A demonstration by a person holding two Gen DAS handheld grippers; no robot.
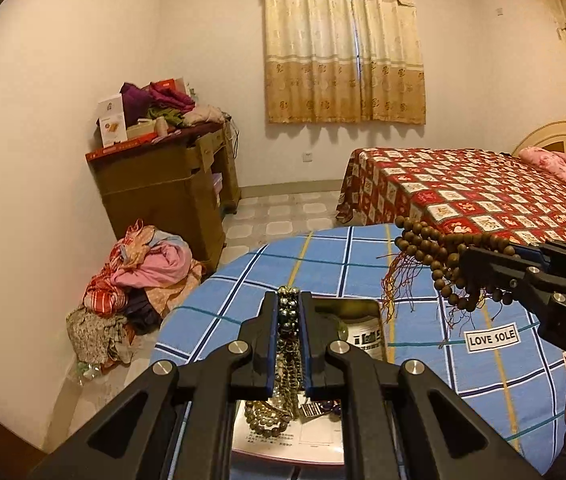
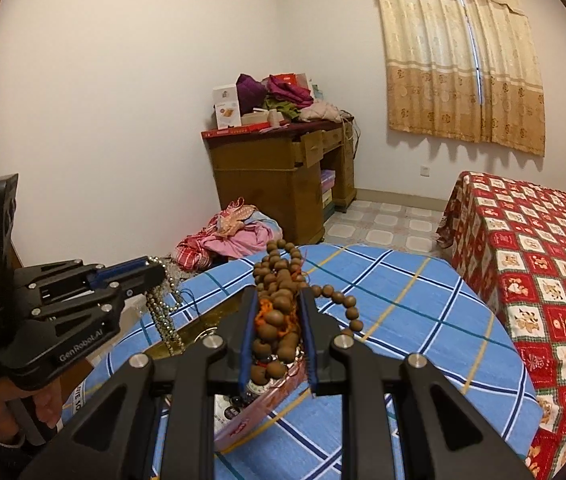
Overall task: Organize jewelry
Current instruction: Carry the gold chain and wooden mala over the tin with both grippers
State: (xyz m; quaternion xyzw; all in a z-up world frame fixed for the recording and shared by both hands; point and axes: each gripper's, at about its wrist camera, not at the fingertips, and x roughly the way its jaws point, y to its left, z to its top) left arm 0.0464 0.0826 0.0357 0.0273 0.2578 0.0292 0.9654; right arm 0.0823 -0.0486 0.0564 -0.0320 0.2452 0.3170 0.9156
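Observation:
My left gripper is shut on a strand of small dark metallic beads that hangs down into an open box on the round table. The same gripper shows in the right wrist view with the strand dangling from it. My right gripper is shut on a bundle of brown wooden prayer beads with orange thread. It shows in the left wrist view holding the wooden beads above the table. More bead bracelets lie in the box.
The table wears a blue plaid cloth with a "LOVE SOLE" label. A bed with a red patterned cover stands to the right. A cluttered wooden desk and a clothes pile are on the left.

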